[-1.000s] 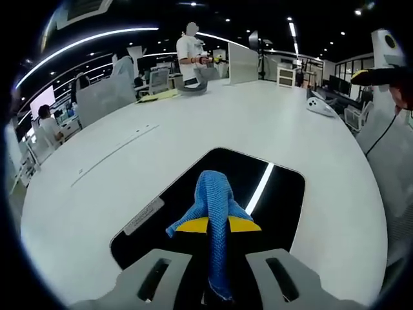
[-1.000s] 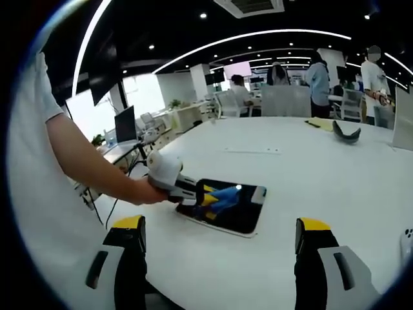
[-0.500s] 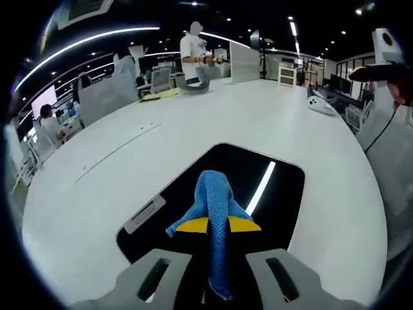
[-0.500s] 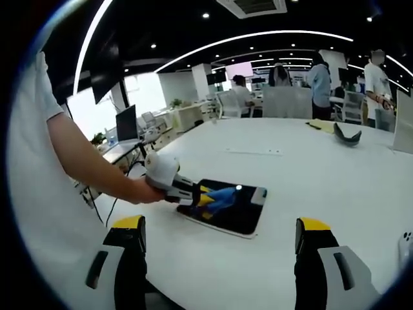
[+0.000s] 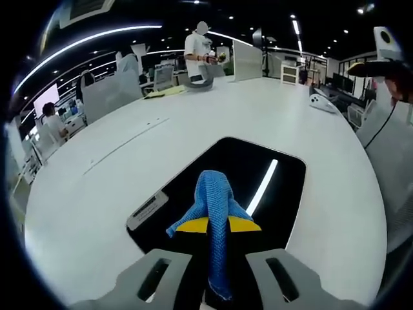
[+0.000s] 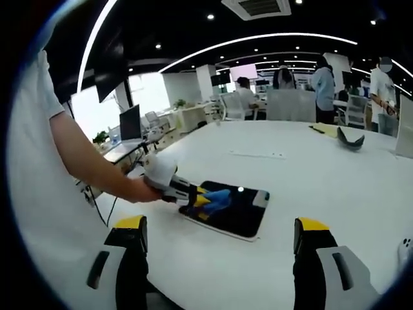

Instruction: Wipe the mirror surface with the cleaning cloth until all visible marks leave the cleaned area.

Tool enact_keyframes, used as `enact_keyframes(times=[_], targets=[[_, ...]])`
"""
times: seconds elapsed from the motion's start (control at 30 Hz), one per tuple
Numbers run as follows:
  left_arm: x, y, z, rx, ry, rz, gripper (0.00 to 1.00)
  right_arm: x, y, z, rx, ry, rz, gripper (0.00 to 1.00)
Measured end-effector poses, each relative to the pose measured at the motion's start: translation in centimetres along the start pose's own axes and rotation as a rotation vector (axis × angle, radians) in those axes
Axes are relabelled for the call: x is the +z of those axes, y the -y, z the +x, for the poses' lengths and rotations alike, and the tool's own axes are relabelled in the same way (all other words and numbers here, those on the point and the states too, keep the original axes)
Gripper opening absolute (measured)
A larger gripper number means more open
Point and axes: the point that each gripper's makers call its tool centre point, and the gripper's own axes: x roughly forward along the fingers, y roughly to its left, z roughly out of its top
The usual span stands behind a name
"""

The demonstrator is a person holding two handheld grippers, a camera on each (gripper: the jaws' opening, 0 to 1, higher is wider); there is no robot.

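- We judge the wipe goes best with the left gripper [image 5: 218,227] pressing the cleaning cloth [image 5: 215,208] flat and sweeping in overlapping passes toward the mirror's far edge, slowly enough that the cloth stays pinched.
- Its jaws are clenched on that blue cloth, whose bunched end rests on the near half of the mirror [image 5: 271,200].
- The mirror lies flat on the white table [image 5: 97,194], reflecting a ceiling light strip.
- The right gripper [image 6: 219,245] hangs released, jaws wide apart, holding nothing, well back from the mirror.
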Motion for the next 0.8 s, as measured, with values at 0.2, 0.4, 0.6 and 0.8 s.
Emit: enact_keyframes(times=[0.2, 0.4, 0.6, 0.8], targets=[[-0.5, -0.4, -0.7, 0.015, -0.008, -0.007, 0.06, 0.0, -0.3, 0.2, 0.012, 0.003, 0.001, 0.95], [-1.1, -0.7, -1.3, 0.03, -0.017, -0.012, 0.06, 0.0, -0.5, 0.2, 0.018, 0.008, 0.005, 0.95], [-1.4, -0.9, -1.8, 0.034, -0.02, -0.021, 0.06, 0.1, -0.4, 0.2, 0.017, 0.018, 0.007, 0.95], [-1.8, -1.1, -2.3, 0.04, -0.023, -0.023, 0.06, 0.2, -0.2, 0.2, 0.011, 0.03, 0.008, 0.95]])
